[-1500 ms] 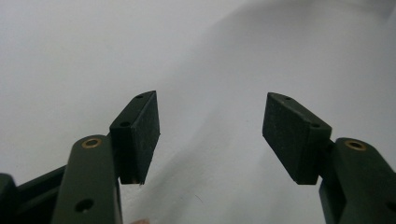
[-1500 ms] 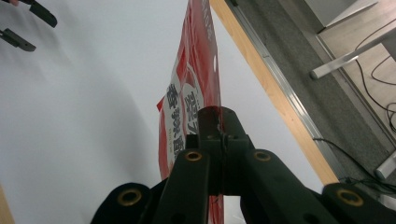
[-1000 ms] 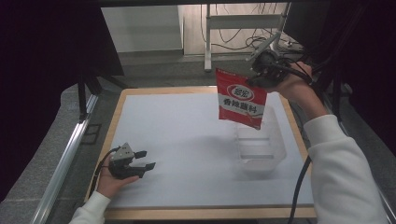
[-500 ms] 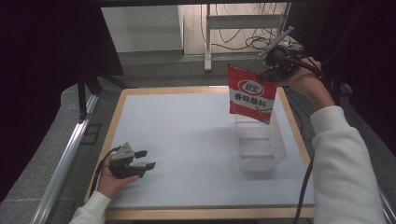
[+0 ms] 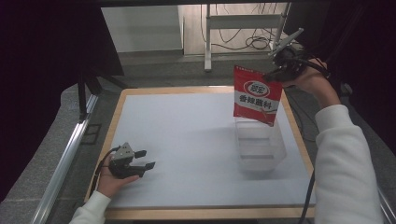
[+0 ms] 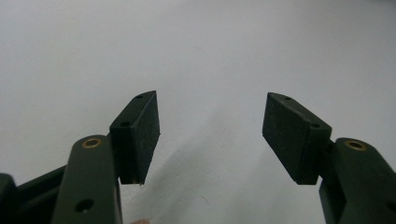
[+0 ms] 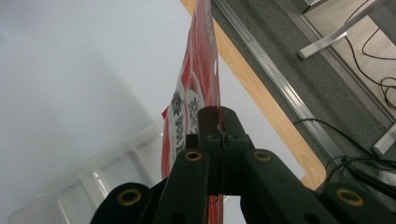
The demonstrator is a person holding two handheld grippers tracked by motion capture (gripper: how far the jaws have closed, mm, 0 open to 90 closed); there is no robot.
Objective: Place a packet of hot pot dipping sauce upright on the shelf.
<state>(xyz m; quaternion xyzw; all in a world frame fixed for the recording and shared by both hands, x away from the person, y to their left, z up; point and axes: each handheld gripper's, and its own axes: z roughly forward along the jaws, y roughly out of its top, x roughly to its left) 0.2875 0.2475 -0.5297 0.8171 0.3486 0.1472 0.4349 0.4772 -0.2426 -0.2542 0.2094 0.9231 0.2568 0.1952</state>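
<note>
A red snack packet (image 5: 256,95) with white print hangs in the air over the far end of a clear plastic bin (image 5: 258,144) on the right side of the white table. My right gripper (image 5: 276,71) is shut on the packet's top right corner, held up at the back right. In the right gripper view the closed jaws pinch the packet's (image 7: 196,93) edge at the right gripper (image 7: 218,119), with the bin (image 7: 107,177) below. My left gripper (image 5: 144,159) rests low on the near left of the table, open; its pads (image 6: 140,133) have only bare table between them.
A wooden rim (image 5: 299,135) frames the white table top (image 5: 187,135). A metal rail (image 5: 70,154) runs along the left side. Behind the table stand a metal frame (image 5: 243,23) and loose cables (image 5: 252,42) on the floor.
My right gripper has carried the packet to the right and slightly down, from beside the bin's far left to over its far end. The left hand has stayed put.
</note>
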